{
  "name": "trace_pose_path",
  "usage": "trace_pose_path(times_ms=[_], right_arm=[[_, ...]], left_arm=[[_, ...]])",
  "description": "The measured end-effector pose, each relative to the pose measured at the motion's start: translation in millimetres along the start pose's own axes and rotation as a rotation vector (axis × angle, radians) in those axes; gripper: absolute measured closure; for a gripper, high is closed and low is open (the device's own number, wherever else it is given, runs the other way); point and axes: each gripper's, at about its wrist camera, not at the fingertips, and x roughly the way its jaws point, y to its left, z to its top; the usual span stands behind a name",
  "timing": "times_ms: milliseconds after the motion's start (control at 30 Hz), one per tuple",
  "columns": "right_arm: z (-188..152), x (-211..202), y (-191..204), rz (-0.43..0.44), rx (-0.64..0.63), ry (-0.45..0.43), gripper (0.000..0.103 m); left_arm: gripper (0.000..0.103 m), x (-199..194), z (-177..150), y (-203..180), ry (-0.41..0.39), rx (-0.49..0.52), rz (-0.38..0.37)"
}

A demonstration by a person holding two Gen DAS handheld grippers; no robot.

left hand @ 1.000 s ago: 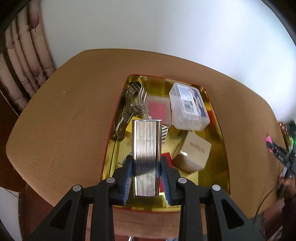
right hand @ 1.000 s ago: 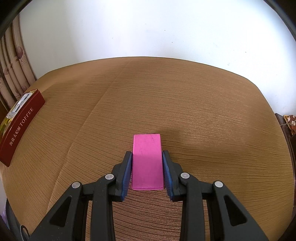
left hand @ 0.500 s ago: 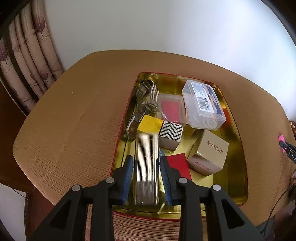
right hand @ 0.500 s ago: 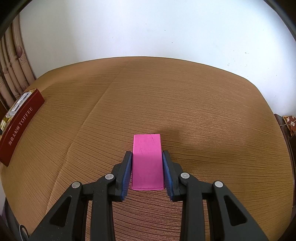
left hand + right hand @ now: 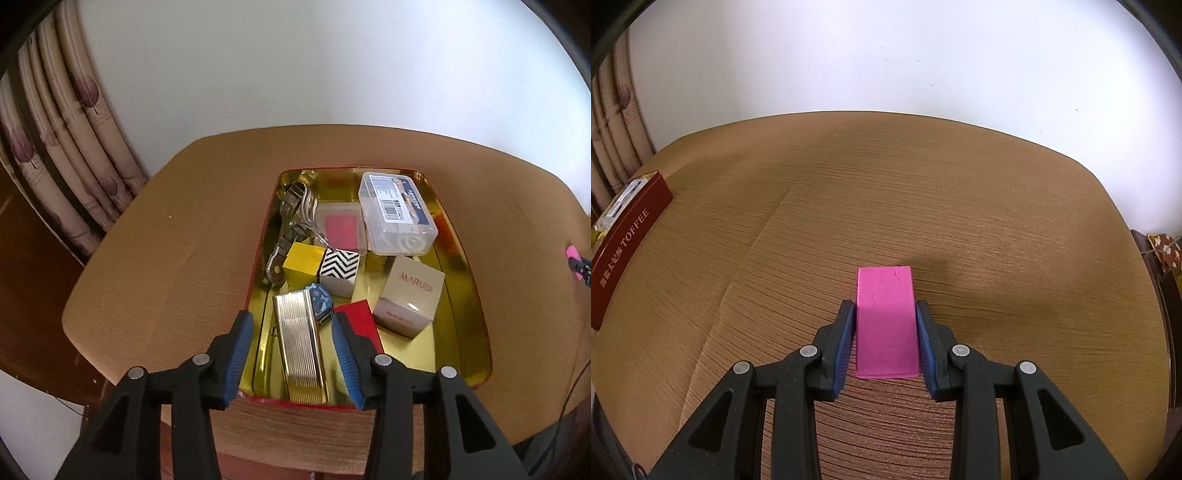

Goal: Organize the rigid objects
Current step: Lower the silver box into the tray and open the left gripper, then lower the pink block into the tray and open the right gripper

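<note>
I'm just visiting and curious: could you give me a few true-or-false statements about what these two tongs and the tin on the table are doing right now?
1. The right tongs grip a flat pink rectangular block. True.
2. The ribbed silver metal case is squeezed tight by the left tongs. False: the jaws are opening and stand clear of it on both sides.
3. The gold-lined red toffee tin holds a black-and-white zigzag box. True.
4. The clear plastic lidded box sits on the bare brown wooden table. False: it lies inside the tin, at its far end.
5. The pink block is already in the tin. False: it is held over bare table.
</note>
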Motion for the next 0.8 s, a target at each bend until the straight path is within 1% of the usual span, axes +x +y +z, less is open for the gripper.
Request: trace_pose_path(times_ms=[133, 267, 400, 467, 600, 733, 800], right_arm=[[7.0, 2.8, 3.5, -0.014, 0.033, 0.031, 0.074], [13.8, 4.1, -0.9, 0.017, 0.114, 0.059, 0.075], [18.0, 0.3, 6.1, 0.087, 0.188, 0.083, 0.075], [22.8, -6.9, 19.4, 0.165, 0.216, 0.073, 0.075], [43.9, -36.2, 75.7, 0.327, 0.186, 0.028, 0.075], [71.7, -69.1, 161.0, 0.486, 0.062, -0.003, 0.075], [82.7, -78.7, 205.3, 0.554, -0.008, -0.002, 0.075]], left_arm=[[0.055, -11.4, -9.7, -0.5, -0.004, -0.002, -0.002], [0.054, -14.8, -17.3, 3.1, 0.004, -0.01, -0.004], [0.054, -16.6, -22.9, 7.1, 0.01, -0.019, -0.001], [0.054, -16.1, -24.2, 9.3, 0.011, -0.026, 0.0], [0.054, -15.5, -25.8, 14.7, 0.018, -0.046, -0.005], [0.054, -13.7, -26.3, 18.5, 0.026, -0.058, -0.008], [0.054, -12.7, -26.2, 21.7, 0.03, -0.064, -0.002]])
